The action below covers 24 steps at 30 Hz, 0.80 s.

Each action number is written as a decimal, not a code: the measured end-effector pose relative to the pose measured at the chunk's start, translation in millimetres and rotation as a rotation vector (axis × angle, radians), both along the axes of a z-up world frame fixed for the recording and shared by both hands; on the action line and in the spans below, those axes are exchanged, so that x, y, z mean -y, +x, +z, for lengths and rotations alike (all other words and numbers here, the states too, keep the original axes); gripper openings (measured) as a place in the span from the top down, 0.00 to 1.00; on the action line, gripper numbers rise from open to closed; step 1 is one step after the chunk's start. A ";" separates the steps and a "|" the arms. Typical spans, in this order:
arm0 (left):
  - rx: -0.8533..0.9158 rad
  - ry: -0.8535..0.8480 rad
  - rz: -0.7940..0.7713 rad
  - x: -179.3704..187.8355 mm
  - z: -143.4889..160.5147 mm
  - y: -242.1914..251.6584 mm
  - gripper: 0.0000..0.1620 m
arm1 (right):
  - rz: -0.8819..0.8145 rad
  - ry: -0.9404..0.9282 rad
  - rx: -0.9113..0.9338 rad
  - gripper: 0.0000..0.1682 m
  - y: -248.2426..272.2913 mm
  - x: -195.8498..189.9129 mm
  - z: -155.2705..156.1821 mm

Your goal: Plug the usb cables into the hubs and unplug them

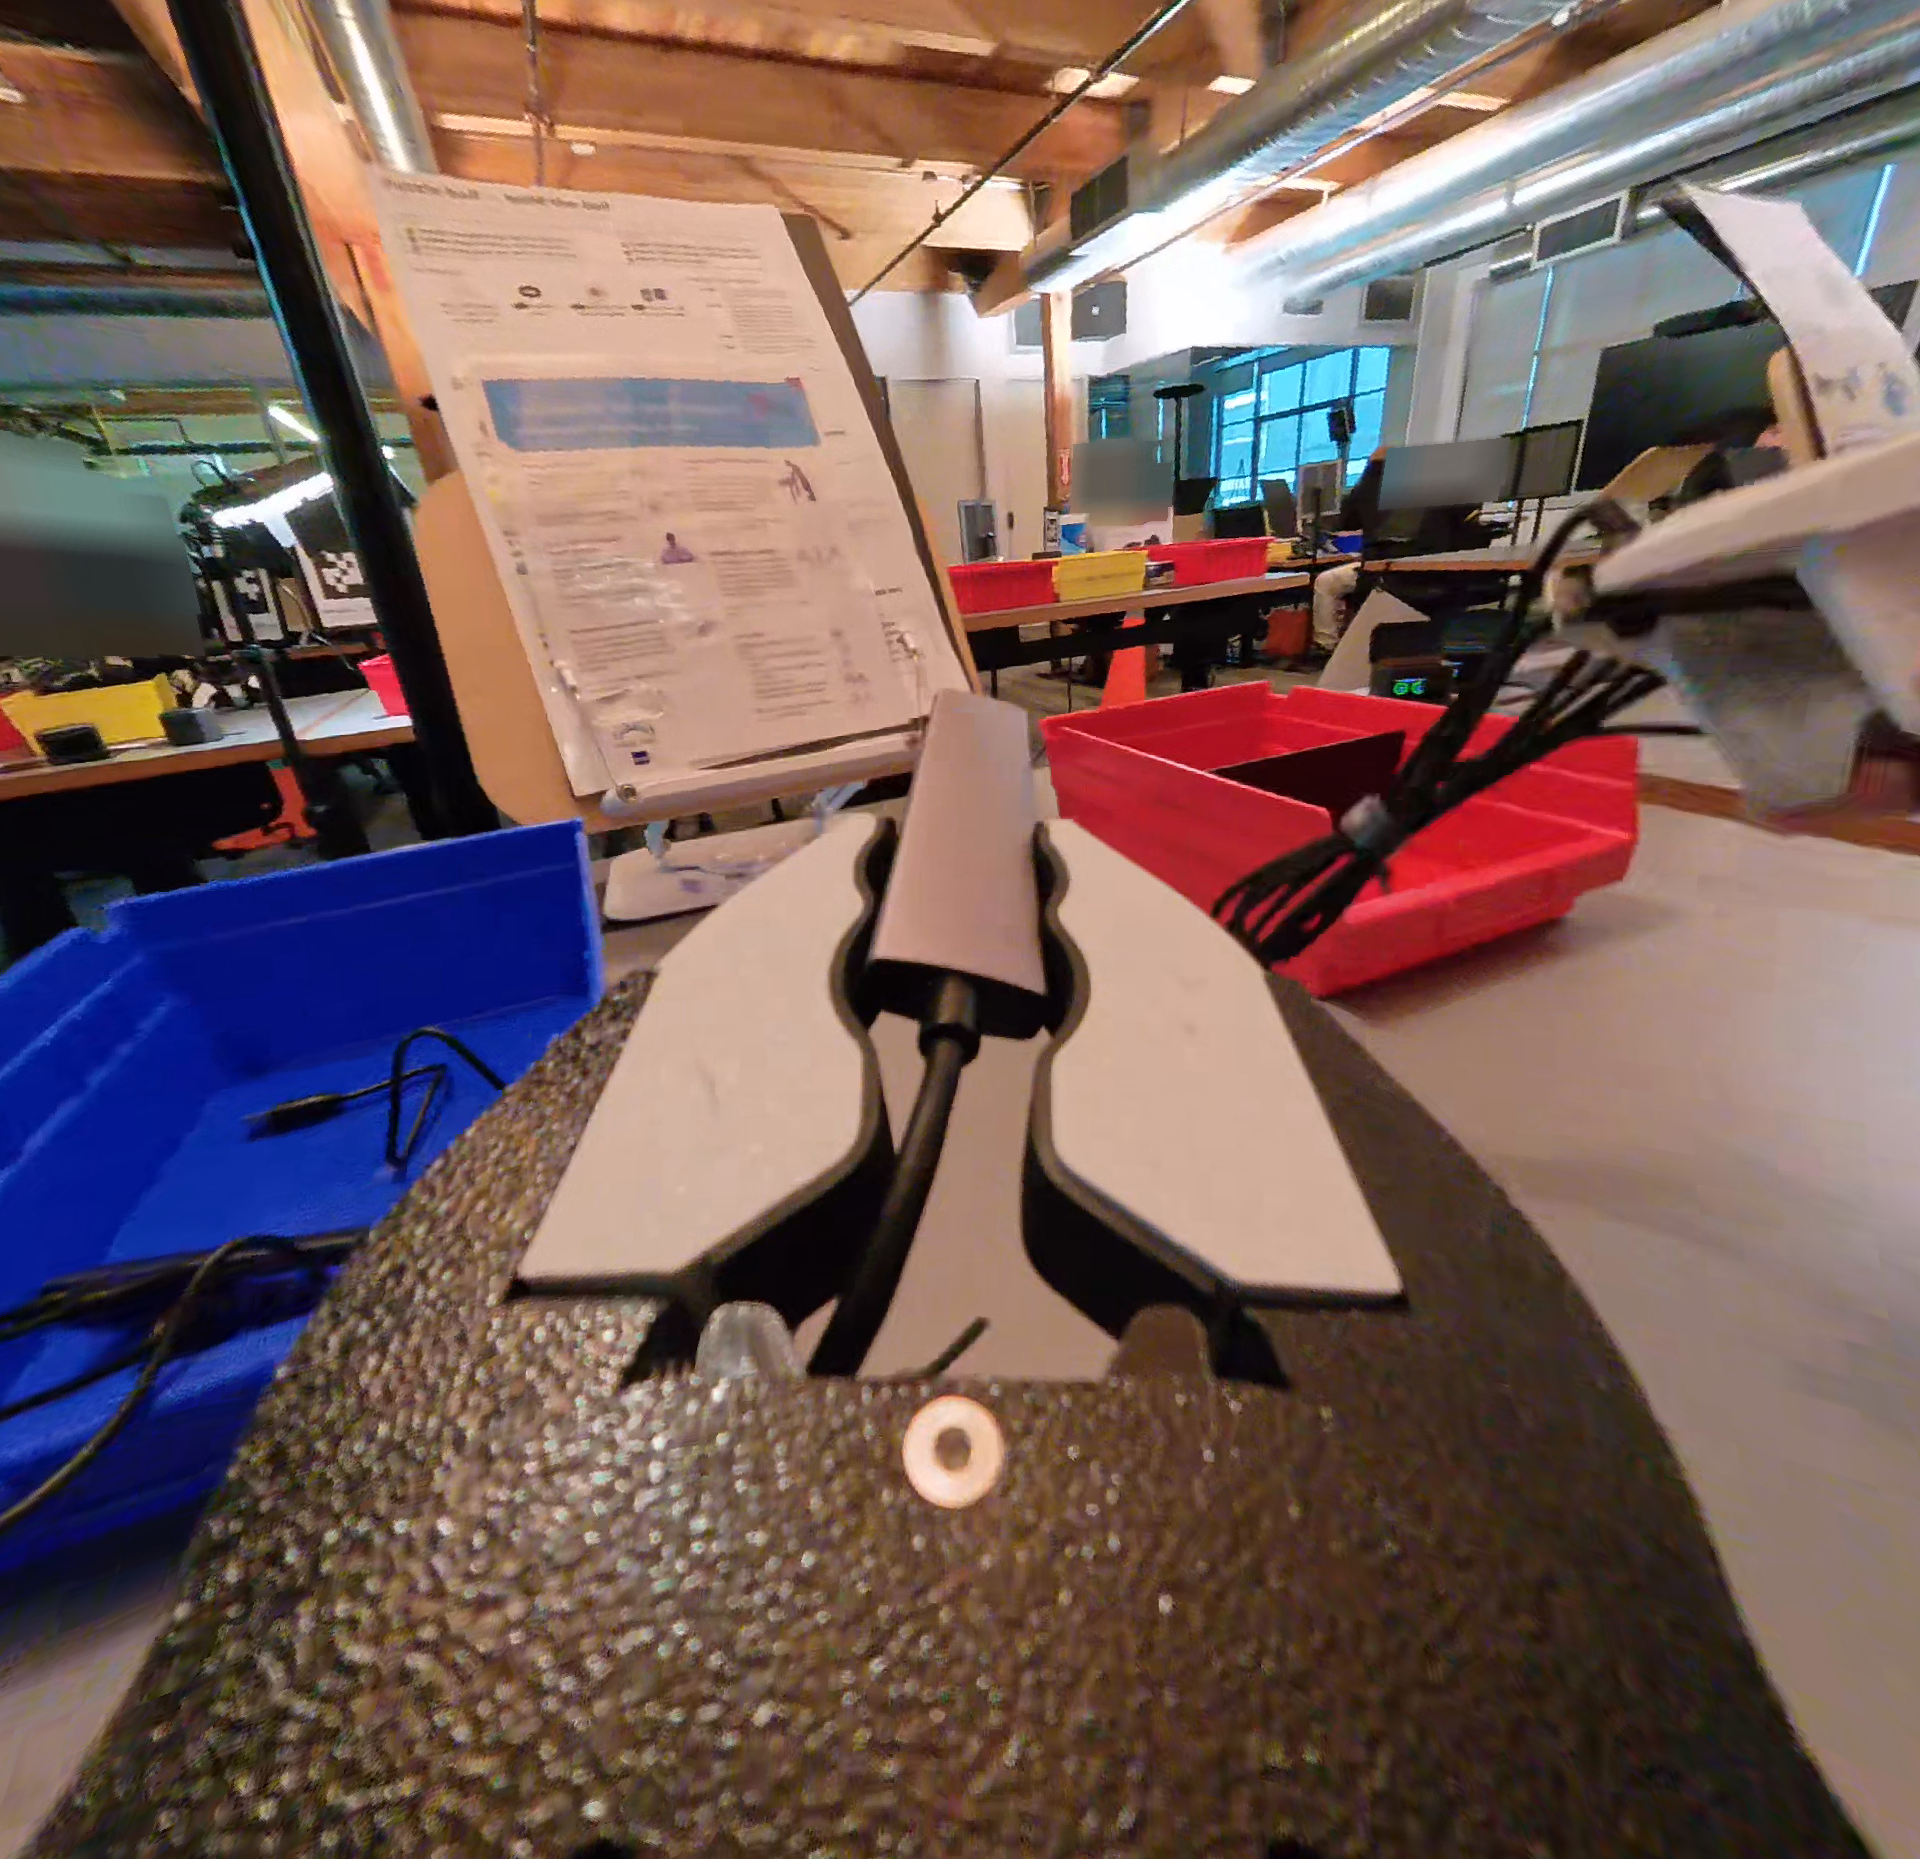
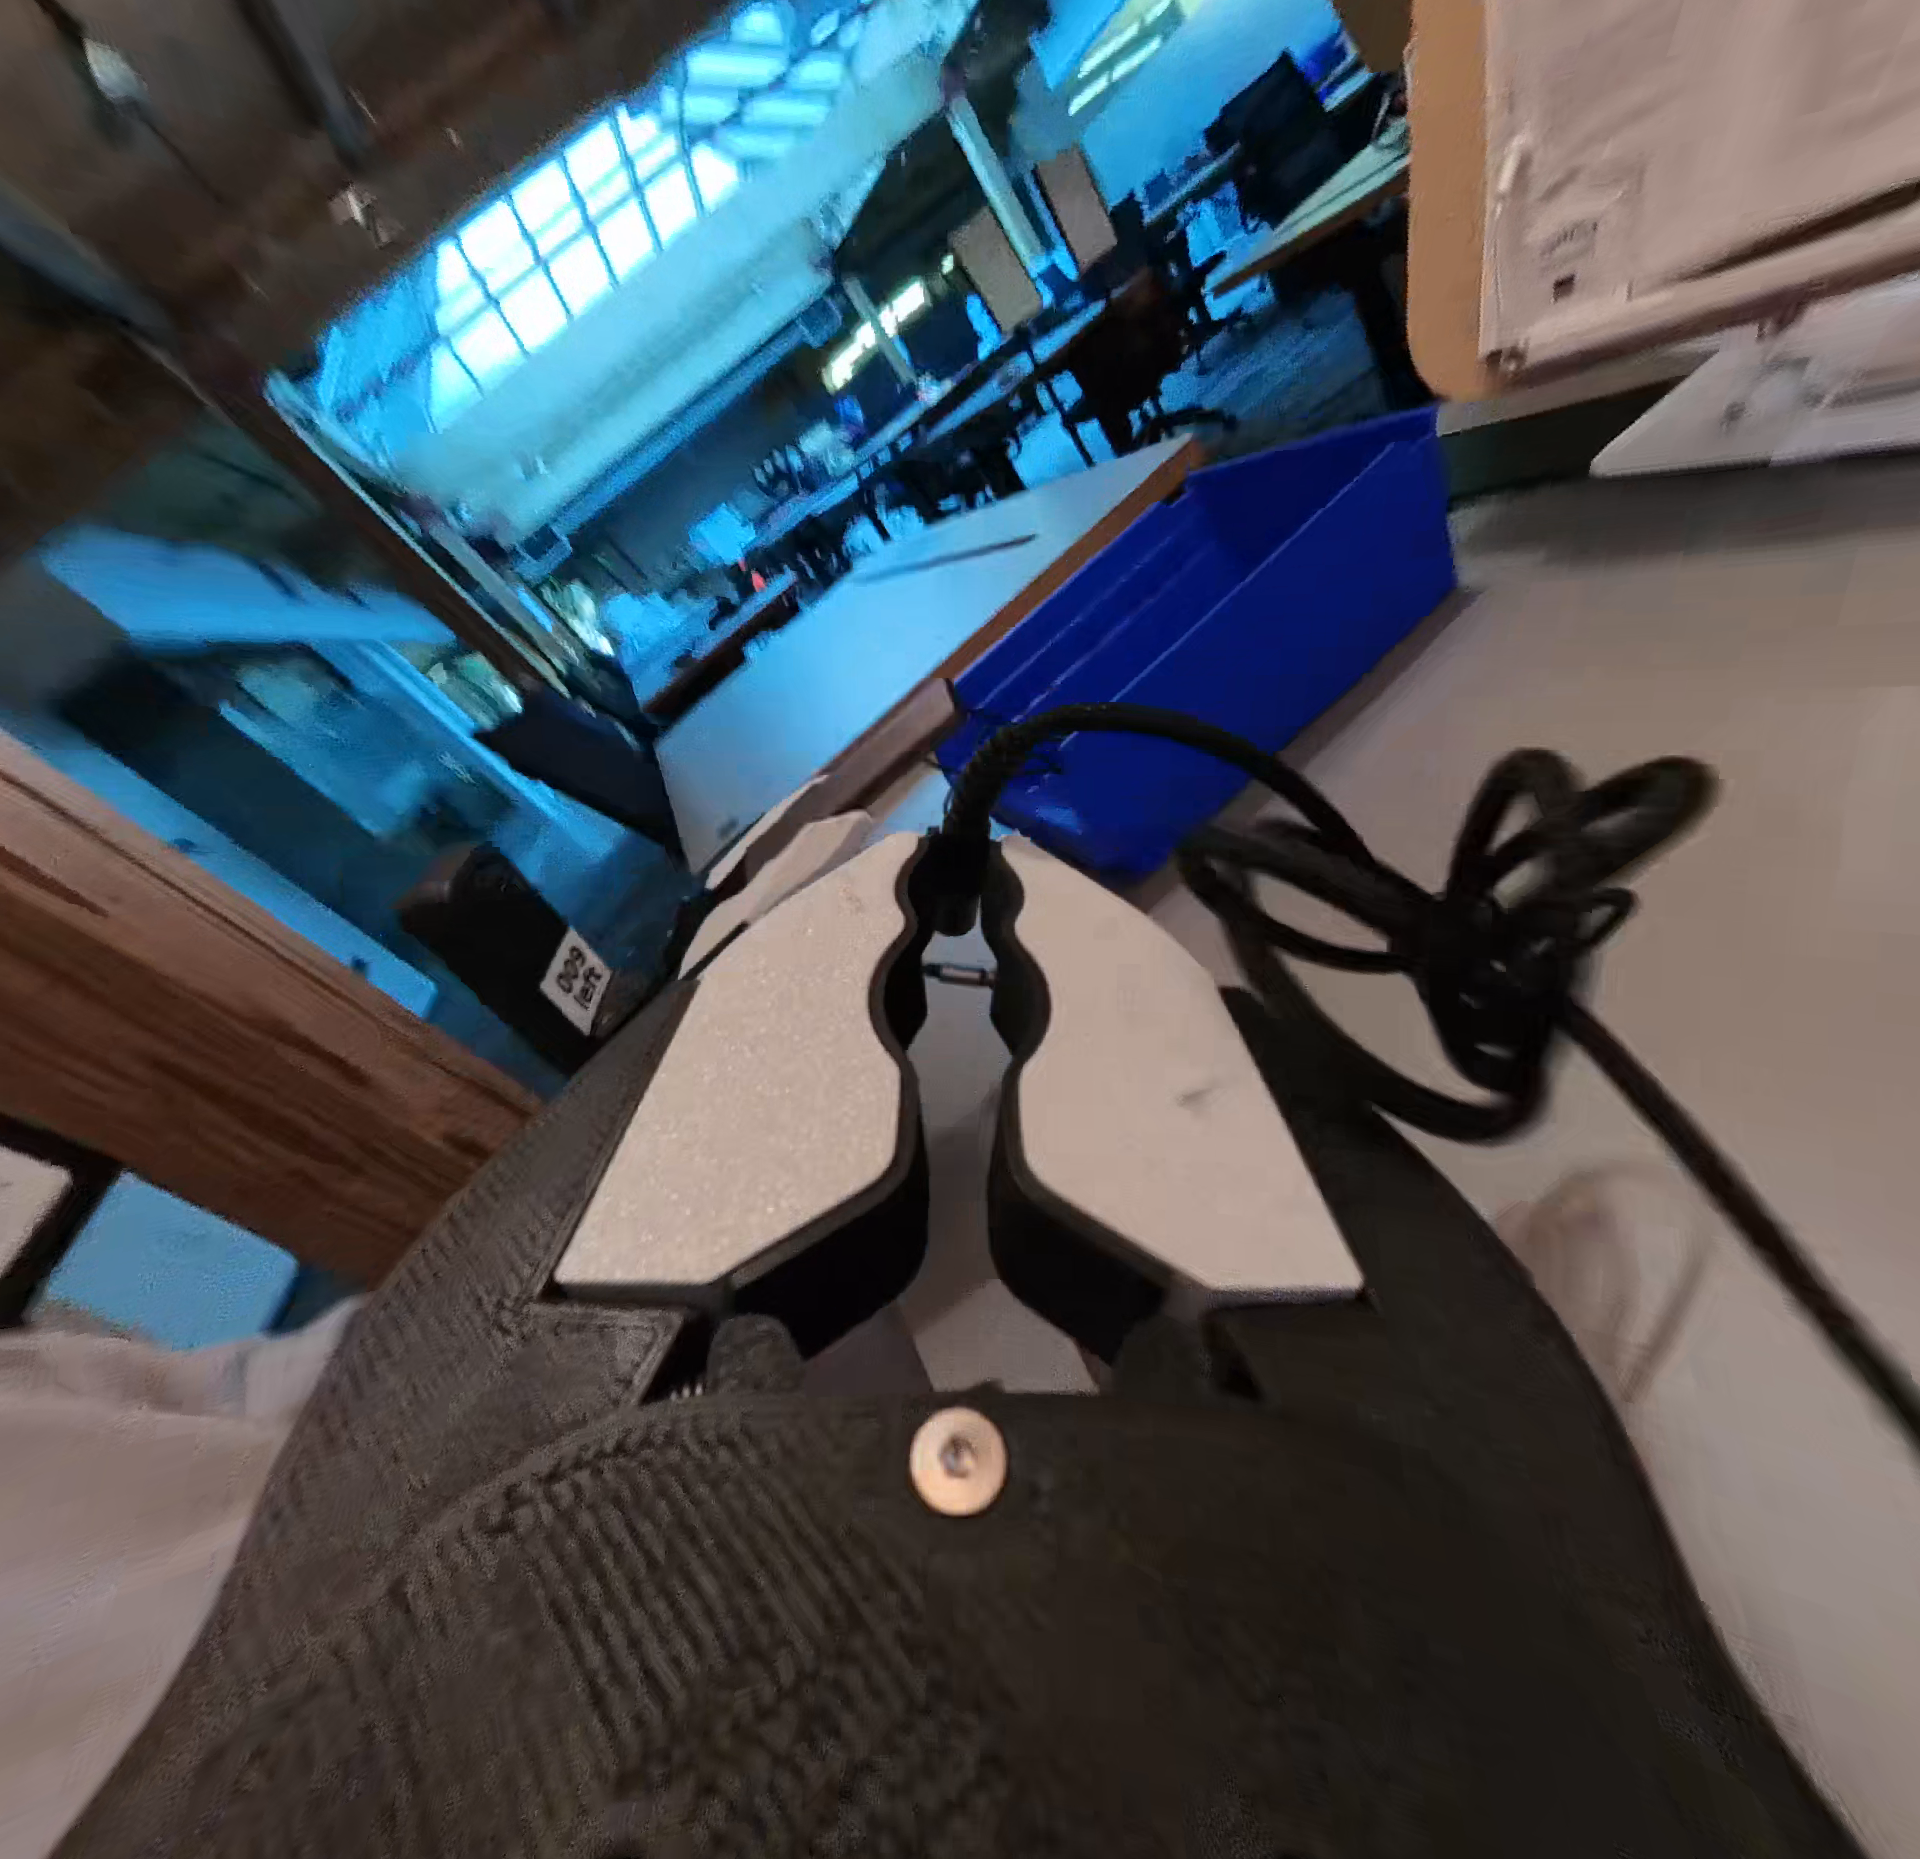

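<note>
The hub [image 1: 961, 853], a slim grey bar, sits pinched between the fingers of the left gripper [image 1: 956, 874], lifted off the grey table [image 1: 1621, 1134] with its far end poking up and its own black lead [image 1: 914, 1155] trailing back between the pads. The right gripper [image 2: 961, 890] is closed tight on the black plug end of the usb cable [image 2: 1475, 936], the metal tip pointing back toward the camera between the fingers, while the rest of the cord hangs in a loose tied bundle to the right. Around them the bench is crowded: a blue bin [image 1: 312, 988] to the left with thin black leads [image 1: 395, 1092] lying in it, a red bin [image 1: 1351, 822] with a dark divider to the right, and a tilted board with printed sheets [image 1: 665, 500] standing just behind both. From the left wrist view the other gripper shows at the right edge, blurred, with the cable bundle dangling in front of the red bin. The right wrist view shows none of the red bin; it looks the other way across the blue bin [image 2: 1247, 604] to the table edge, a wooden beam [image 2: 208, 1020] and rows of far benches, and the left gripper's pale fingertips [image 2: 810, 838] peek out just behind its own. The board's lower corner [image 2: 1662, 147] fills that view's upper right.
</note>
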<state>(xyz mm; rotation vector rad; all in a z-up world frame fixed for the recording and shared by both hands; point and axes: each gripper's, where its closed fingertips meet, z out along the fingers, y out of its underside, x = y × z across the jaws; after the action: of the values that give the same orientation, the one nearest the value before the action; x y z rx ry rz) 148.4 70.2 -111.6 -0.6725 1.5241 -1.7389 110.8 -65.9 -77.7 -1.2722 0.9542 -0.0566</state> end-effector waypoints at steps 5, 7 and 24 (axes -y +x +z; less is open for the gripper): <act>-0.059 -0.021 -0.048 9.7 -19.8 -1.4 0.84 | -0.011 -0.238 0.023 0.95 13.6 62.8 35.5; -0.061 -0.015 -0.064 13.6 -24.3 -2.1 0.84 | -0.037 -0.243 0.064 0.95 23.7 86.1 49.9; -0.087 -0.024 -0.175 17.6 -26.2 13.3 0.84 | -0.165 -0.417 -0.410 0.77 126.6 199.0 -69.1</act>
<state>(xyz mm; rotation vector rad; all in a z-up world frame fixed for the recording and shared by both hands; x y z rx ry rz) 161.8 52.6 -137.8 -0.6511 1.6669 -1.8810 237.5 -264.8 -146.8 -1.6203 1.4535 -0.1319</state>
